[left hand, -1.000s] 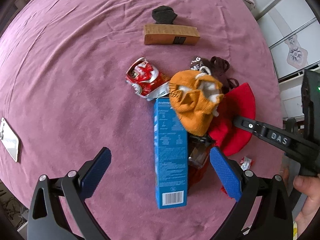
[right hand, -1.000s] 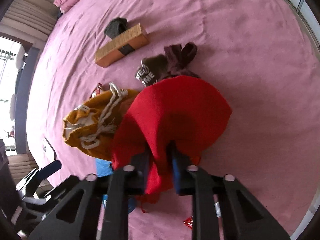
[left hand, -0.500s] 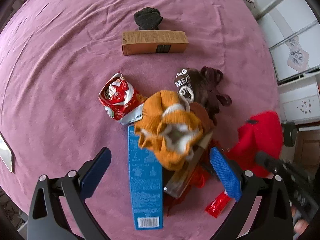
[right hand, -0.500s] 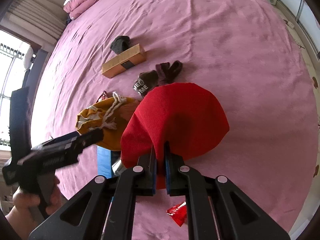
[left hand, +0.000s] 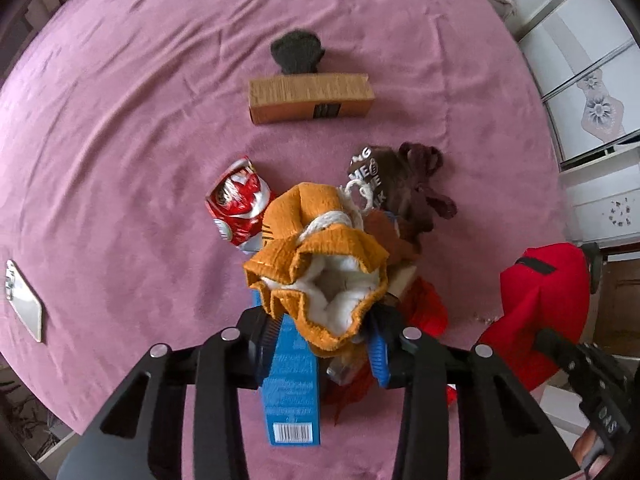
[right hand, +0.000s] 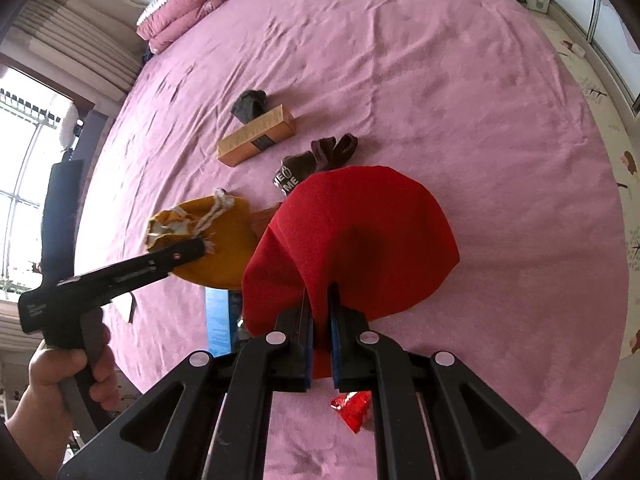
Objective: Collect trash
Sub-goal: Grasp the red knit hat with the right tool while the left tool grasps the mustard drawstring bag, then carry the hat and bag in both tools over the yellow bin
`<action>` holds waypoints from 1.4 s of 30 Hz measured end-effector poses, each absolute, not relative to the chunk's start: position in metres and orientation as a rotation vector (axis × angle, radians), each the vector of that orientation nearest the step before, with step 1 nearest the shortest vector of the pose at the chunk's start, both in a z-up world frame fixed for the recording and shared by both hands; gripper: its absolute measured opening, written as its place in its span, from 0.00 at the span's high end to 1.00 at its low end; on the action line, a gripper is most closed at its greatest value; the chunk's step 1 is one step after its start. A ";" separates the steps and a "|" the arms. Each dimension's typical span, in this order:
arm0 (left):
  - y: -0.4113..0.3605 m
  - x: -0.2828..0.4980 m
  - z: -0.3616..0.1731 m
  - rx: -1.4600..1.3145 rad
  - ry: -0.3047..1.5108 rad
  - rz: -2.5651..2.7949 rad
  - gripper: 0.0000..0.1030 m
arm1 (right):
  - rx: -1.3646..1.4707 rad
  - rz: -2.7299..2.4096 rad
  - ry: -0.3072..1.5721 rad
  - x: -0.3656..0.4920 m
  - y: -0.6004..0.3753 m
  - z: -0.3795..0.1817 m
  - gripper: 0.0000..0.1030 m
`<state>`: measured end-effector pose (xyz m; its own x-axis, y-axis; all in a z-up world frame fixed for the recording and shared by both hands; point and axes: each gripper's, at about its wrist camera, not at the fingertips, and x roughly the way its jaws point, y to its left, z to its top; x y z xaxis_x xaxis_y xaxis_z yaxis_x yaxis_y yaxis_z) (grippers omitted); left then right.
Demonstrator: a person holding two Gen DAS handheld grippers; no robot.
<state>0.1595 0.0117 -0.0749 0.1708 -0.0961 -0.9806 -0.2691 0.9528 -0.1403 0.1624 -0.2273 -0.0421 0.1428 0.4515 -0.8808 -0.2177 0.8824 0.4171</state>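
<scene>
My left gripper [left hand: 326,336] is shut on the rim of an orange drawstring pouch [left hand: 320,260] with a white lining, over a blue carton [left hand: 292,384]. A crumpled red snack wrapper [left hand: 238,210] lies left of the pouch, and red wrappers [left hand: 424,312] and a clear packet lie under it. My right gripper [right hand: 320,324] is shut on a red cloth [right hand: 356,240], held up off the bed; the cloth also shows at the right of the left wrist view [left hand: 540,300]. A small red wrapper [right hand: 352,410] lies under my right gripper.
A brown cardboard box [left hand: 310,98] and a dark knitted sock [left hand: 298,52] lie farther back on the purple bedspread [left hand: 120,140]. Brown socks [left hand: 404,184] lie right of the pouch. A flat white object [left hand: 24,304] lies at the left edge. Pink bedding [right hand: 180,12] is stacked at the bed's far end.
My left gripper went from wide open to shut on the orange pouch. My right gripper lifted the red cloth up and away to the right, uncovering the wrappers beneath.
</scene>
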 end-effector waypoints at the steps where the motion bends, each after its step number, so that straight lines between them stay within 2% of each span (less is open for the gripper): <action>1: 0.011 0.155 -0.066 -0.305 1.388 0.118 0.63 | 0.211 0.486 1.339 0.160 -0.231 -0.039 0.94; 3: 0.007 0.147 -0.050 -0.310 1.371 0.097 0.67 | 0.215 0.479 1.326 0.155 -0.240 -0.032 0.94; 9: -0.027 0.128 -0.018 -0.303 1.347 0.012 0.68 | 0.242 0.446 1.291 0.140 -0.280 -0.016 0.94; 14: -0.086 0.118 -0.007 -0.286 1.349 -0.089 0.69 | 0.256 0.416 1.273 0.127 -0.322 -0.007 0.94; 26: -0.255 0.113 -0.011 -0.192 1.390 -0.321 0.69 | 0.301 0.307 1.260 0.093 -0.454 -0.007 0.94; 33: -0.359 0.120 -0.020 -0.140 1.418 -0.457 0.69 | 0.341 0.219 1.273 0.084 -0.544 -0.021 0.93; 42: -0.455 0.145 -0.047 -0.041 1.474 -0.524 0.69 | 0.388 0.092 1.292 0.083 -0.647 -0.047 0.93</action>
